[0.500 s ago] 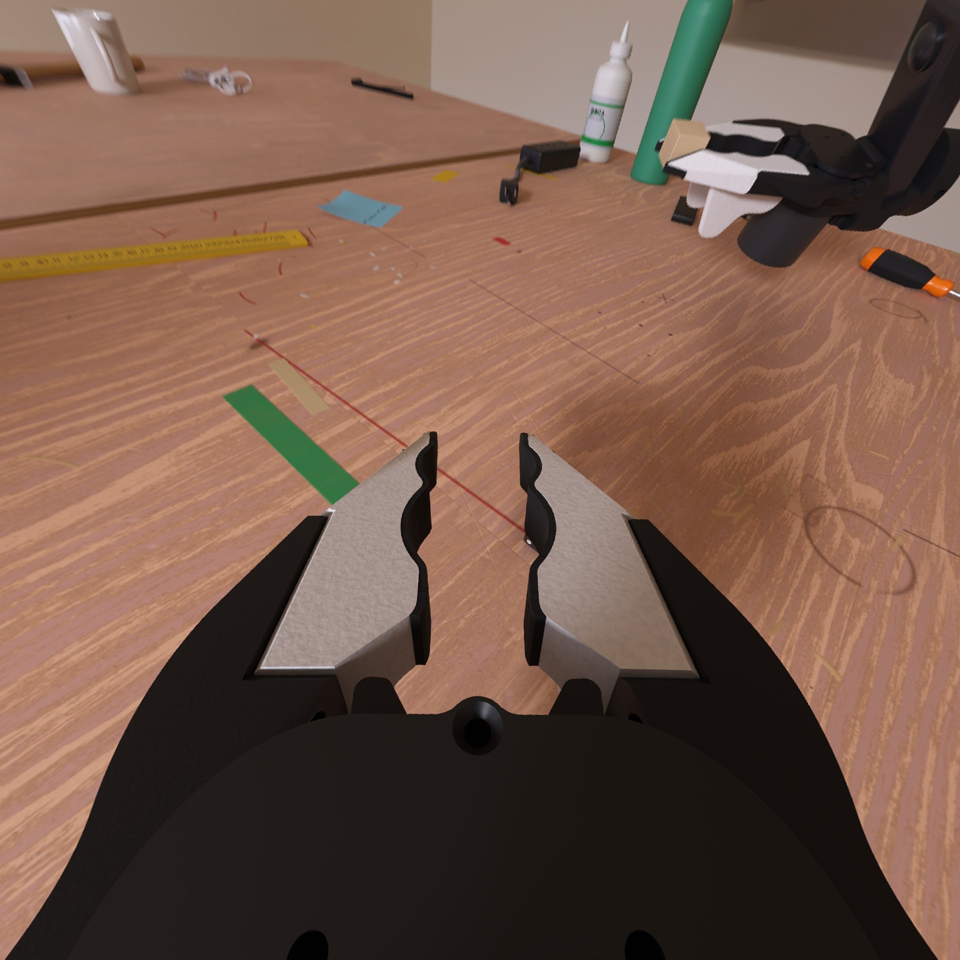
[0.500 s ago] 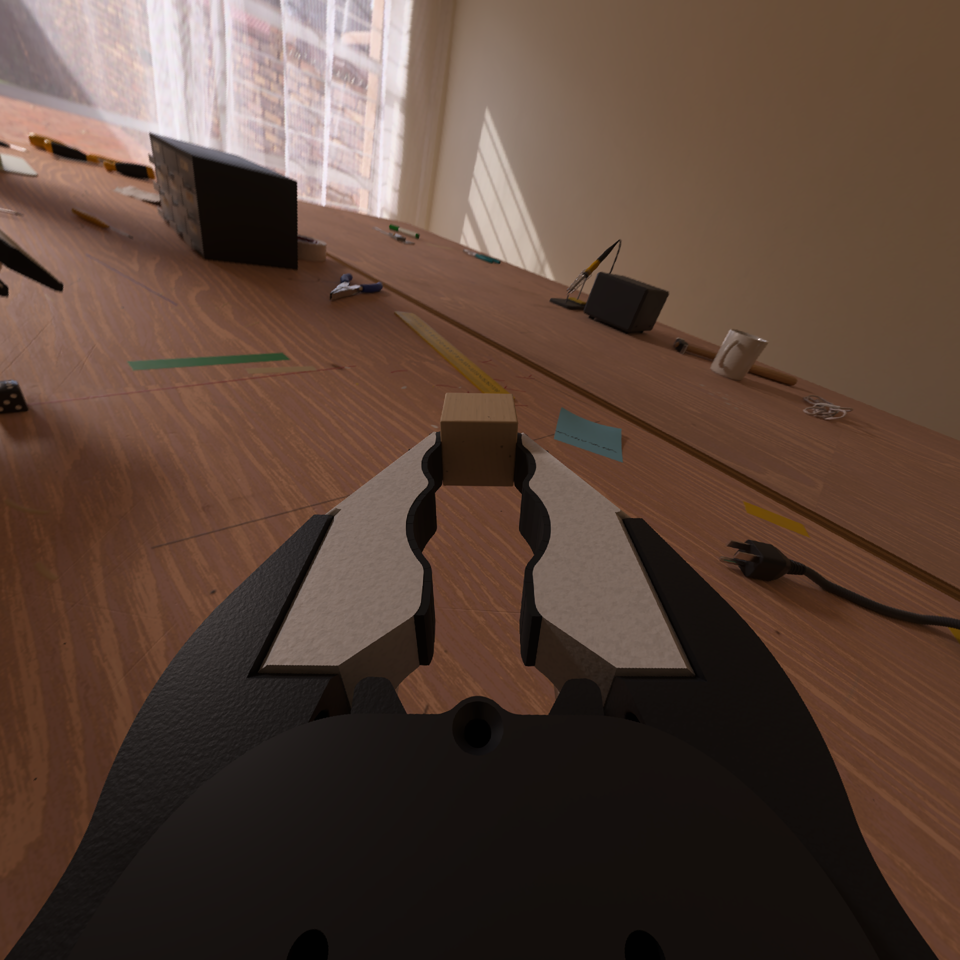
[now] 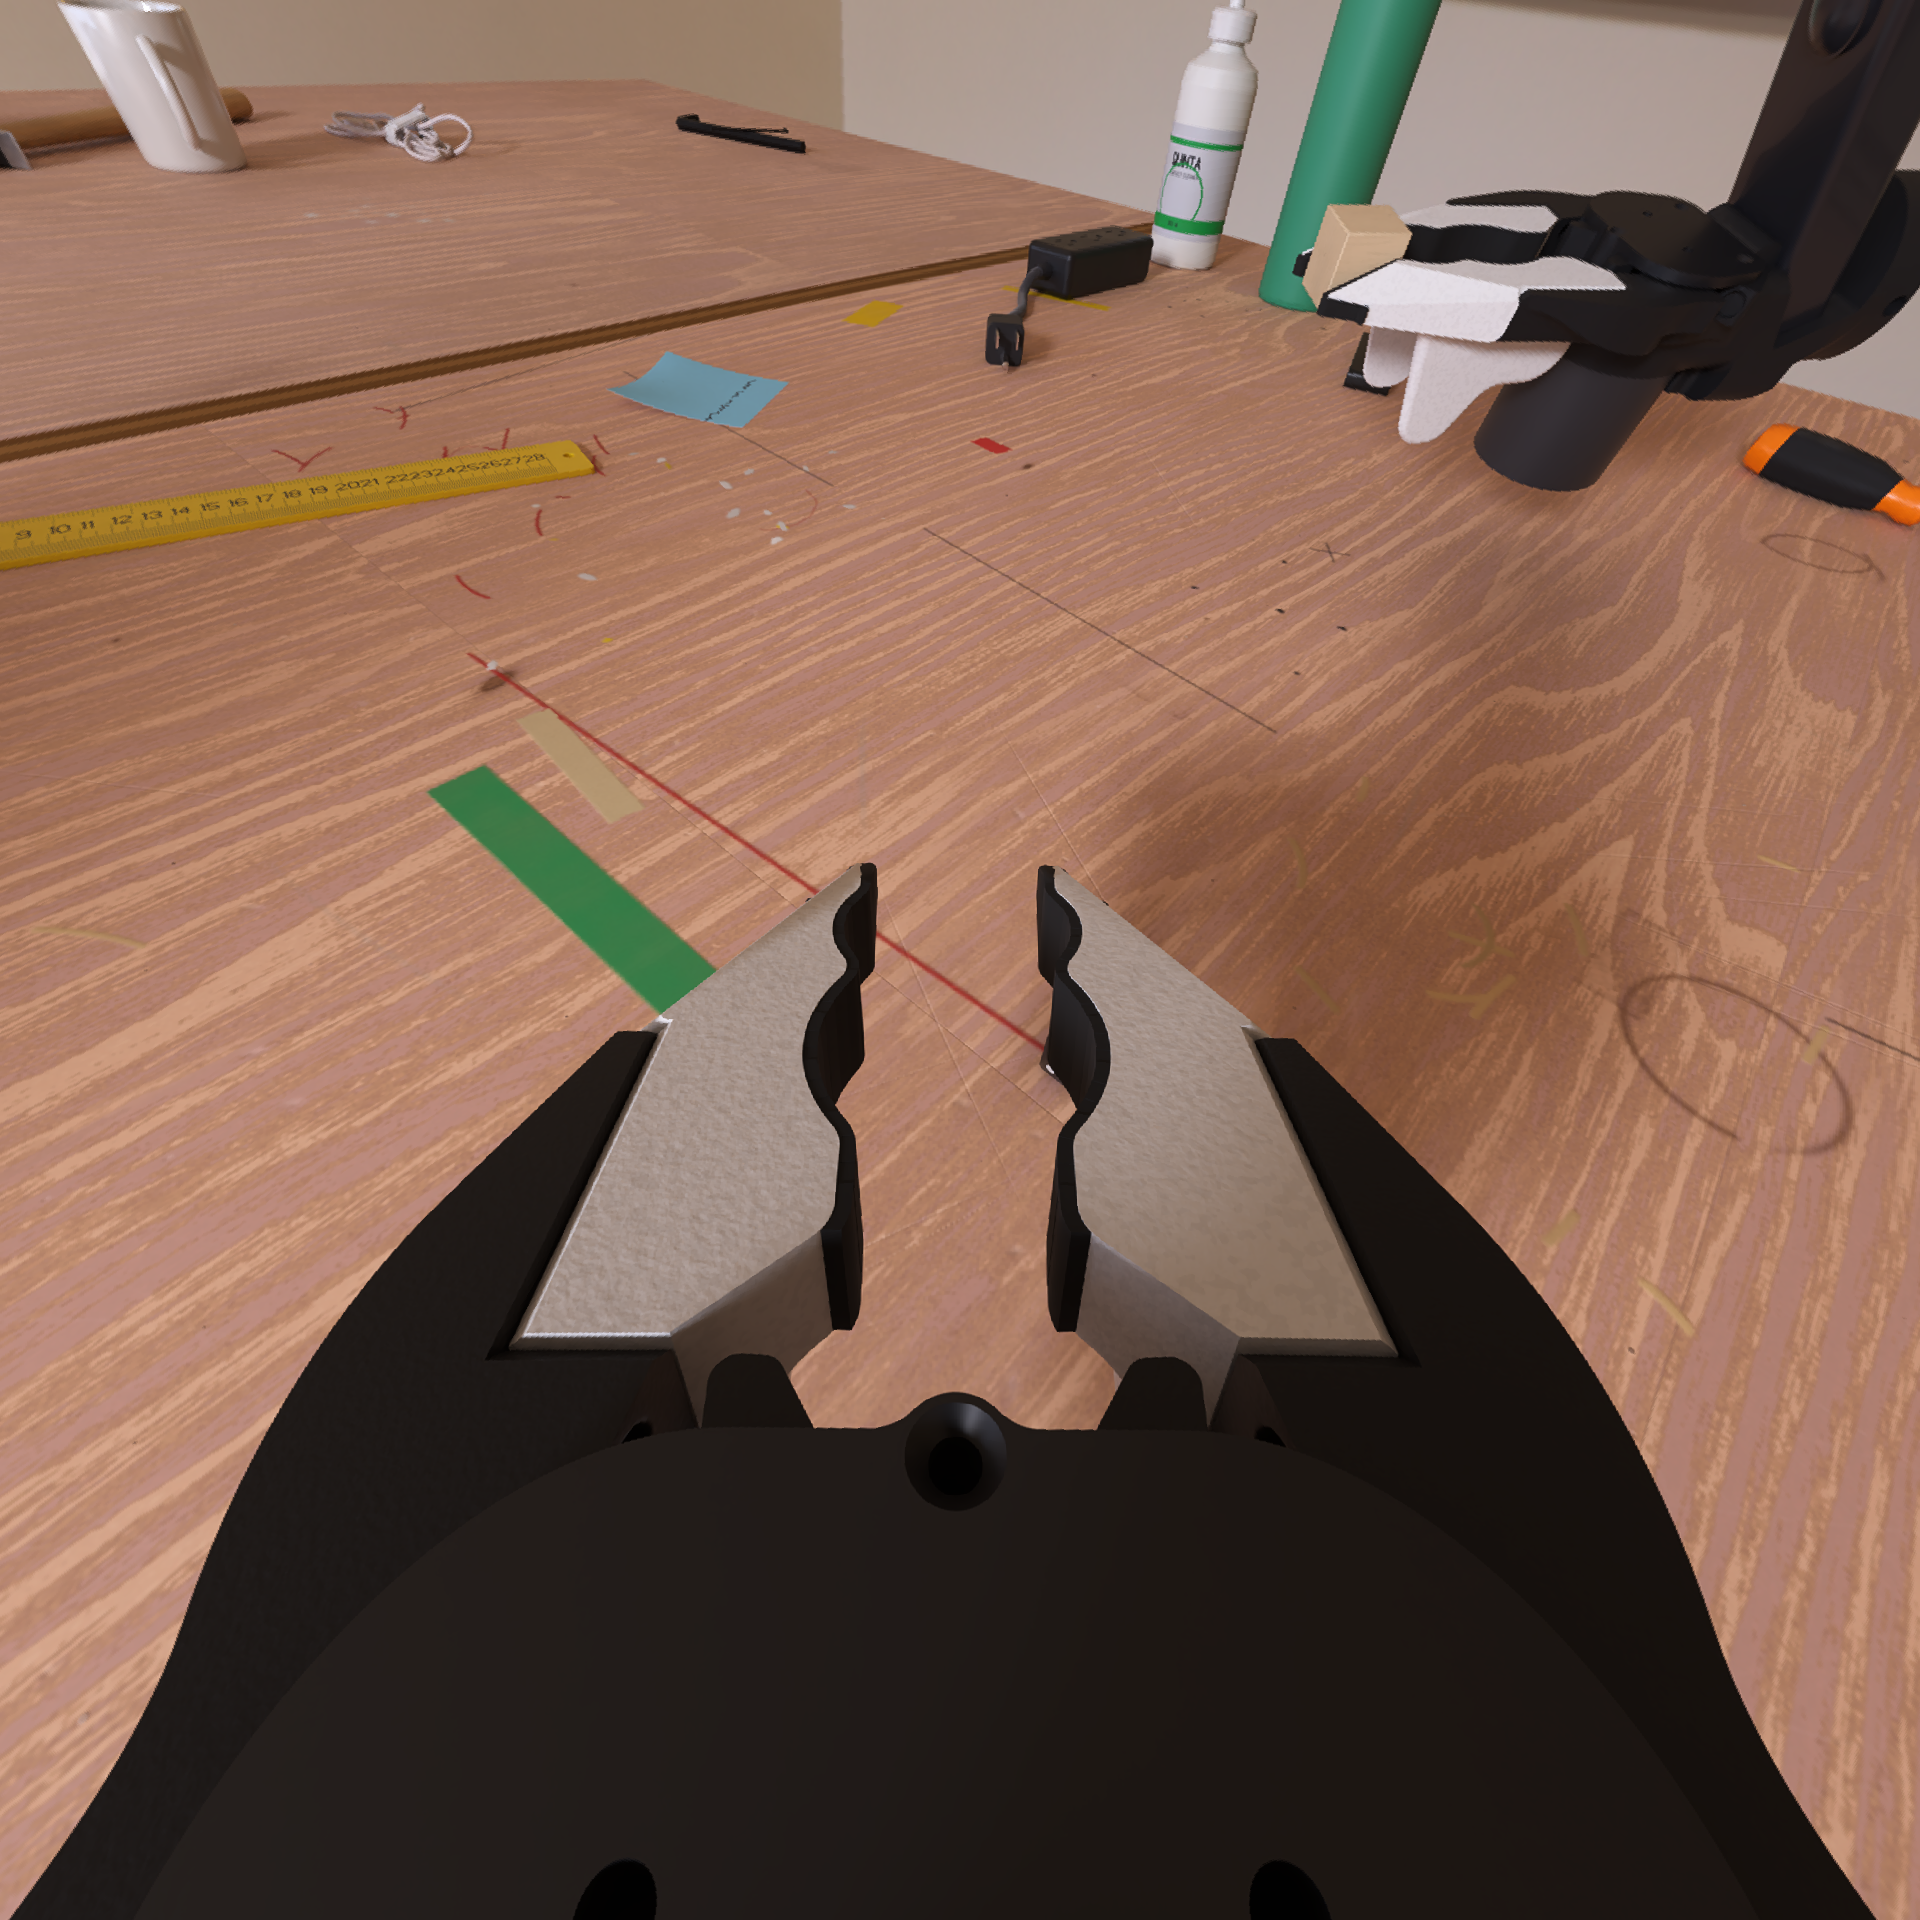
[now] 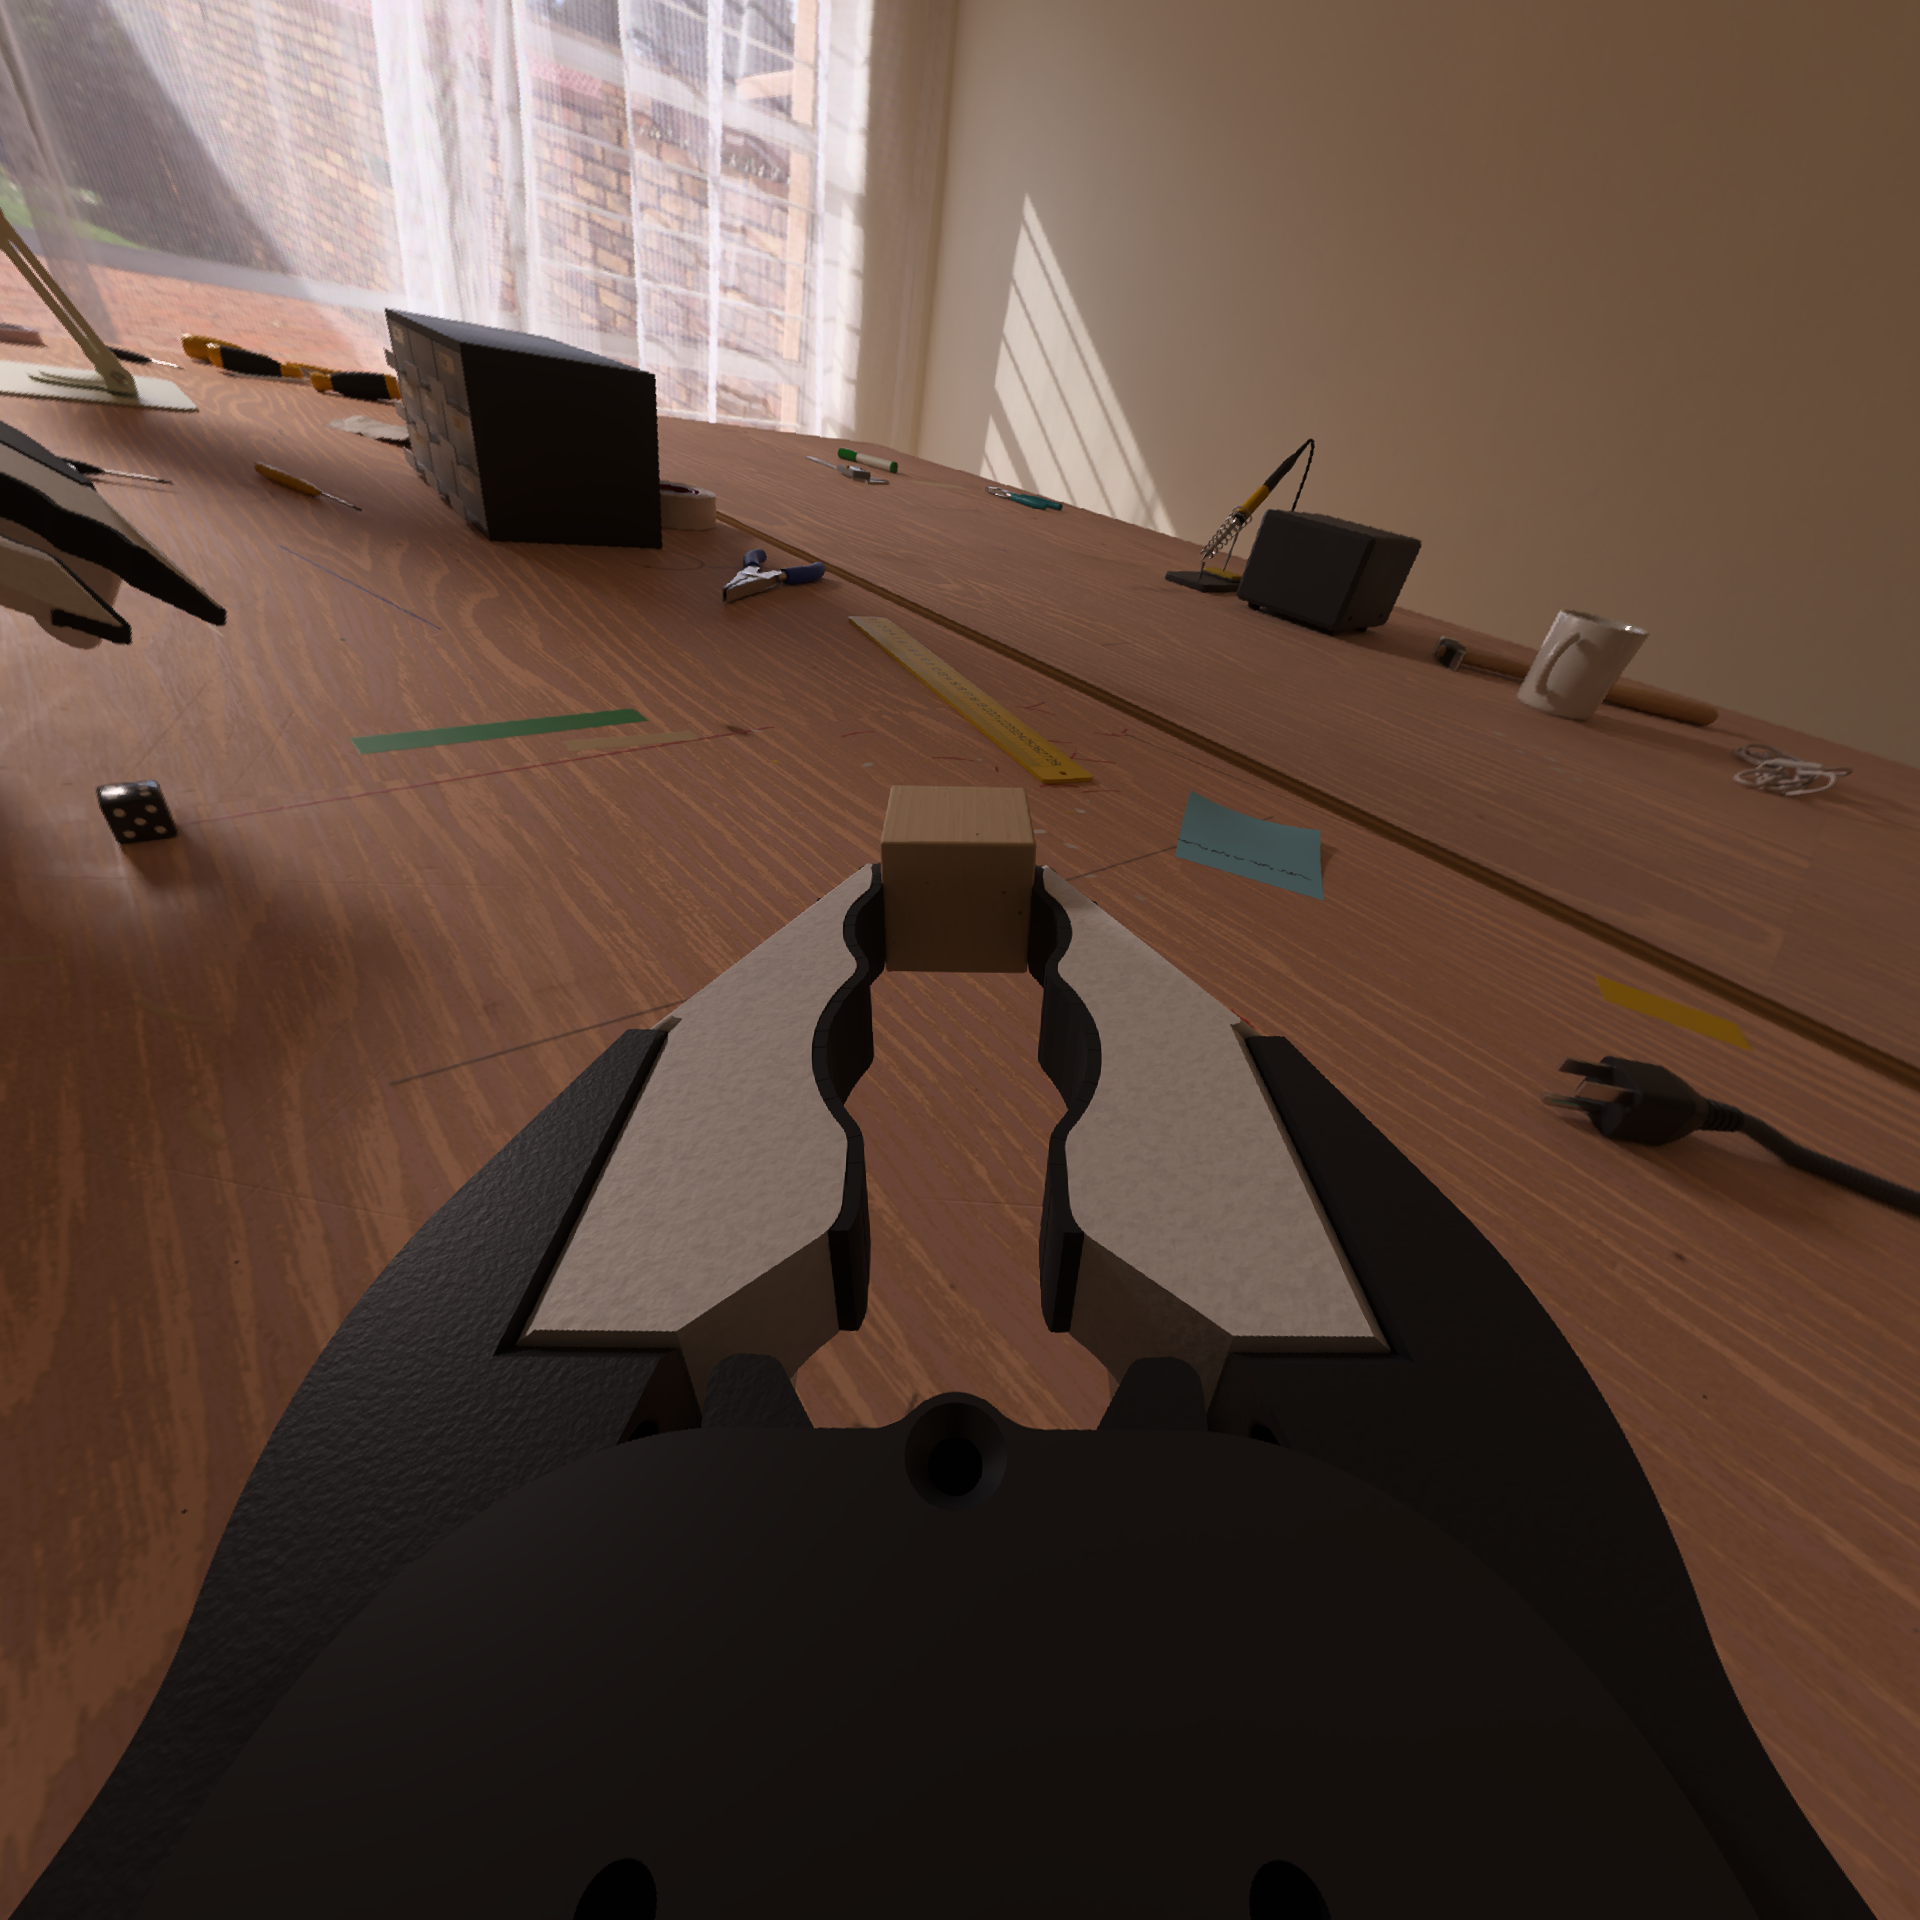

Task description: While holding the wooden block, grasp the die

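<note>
My right gripper (image 4: 956, 883) is shut on the wooden block (image 4: 956, 894), a pale cube held at its fingertips above the table. It also shows in the left wrist view (image 3: 1351, 281) at the upper right with the block (image 3: 1351, 244). The black die (image 4: 137, 810) with white spots lies on the table at the far left. My left gripper (image 3: 956, 883) is open and empty, low over the table. In the right wrist view it (image 4: 156, 623) hangs just above and behind the die. In its own view only a dark sliver (image 3: 1049, 1067) shows by the right finger.
A green tape strip (image 3: 571, 883), yellow ruler (image 3: 291, 499) and blue note (image 3: 696, 390) lie on the wooden table (image 3: 1351, 831). A green cylinder (image 3: 1340, 135), glue bottle (image 3: 1200, 145), dark cylinder (image 3: 1558, 426) and screwdriver (image 3: 1829, 473) stand far right. A black drawer box (image 4: 540, 457), plug (image 4: 1631, 1101) and mug (image 4: 1579, 665) are farther off.
My right gripper has turned left with the block, so the die and my left gripper's fingers show more fully in its view. My left gripper has tipped down slightly.
</note>
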